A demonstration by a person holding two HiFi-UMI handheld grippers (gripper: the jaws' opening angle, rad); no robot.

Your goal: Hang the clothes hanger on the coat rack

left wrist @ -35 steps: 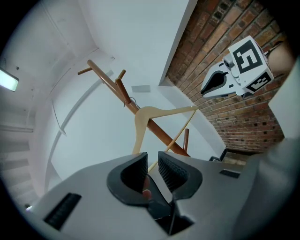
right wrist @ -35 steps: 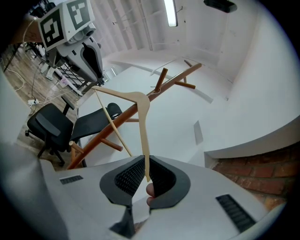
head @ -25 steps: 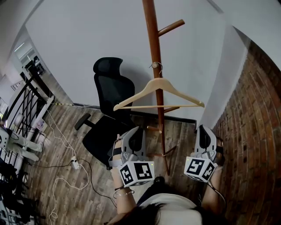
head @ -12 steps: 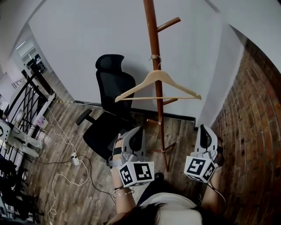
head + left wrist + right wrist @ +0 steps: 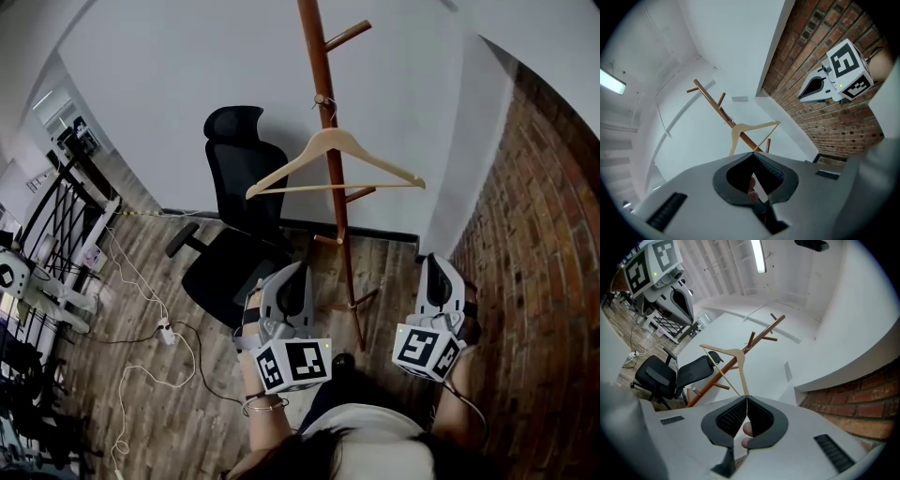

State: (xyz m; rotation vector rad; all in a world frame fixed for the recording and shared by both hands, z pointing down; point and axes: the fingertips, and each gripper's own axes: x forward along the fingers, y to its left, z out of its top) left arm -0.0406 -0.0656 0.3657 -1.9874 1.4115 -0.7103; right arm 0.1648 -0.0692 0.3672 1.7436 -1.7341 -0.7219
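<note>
A pale wooden clothes hanger (image 5: 330,141) hangs by its metal hook from a peg on the brown coat rack (image 5: 343,244), free of both grippers. The hanger (image 5: 736,133) and the coat rack (image 5: 710,101) show ahead in the left gripper view, and the hanger (image 5: 736,355) and the rack (image 5: 759,338) in the right gripper view. My left gripper (image 5: 295,272) is held low in front of me, short of the rack and to its left, shut with nothing between its jaws (image 5: 753,152). My right gripper (image 5: 439,267) is to the rack's right, also shut and empty (image 5: 746,397).
A black office chair (image 5: 239,169) stands just left of the rack's base. A brick wall (image 5: 544,234) runs along the right. White cables and a power strip (image 5: 164,330) lie on the wooden floor at left, beside metal racks (image 5: 47,234).
Both grippers have drawn back from the rack, which now sits higher and farther off in the head view. The hanger stays hanging on its peg.
</note>
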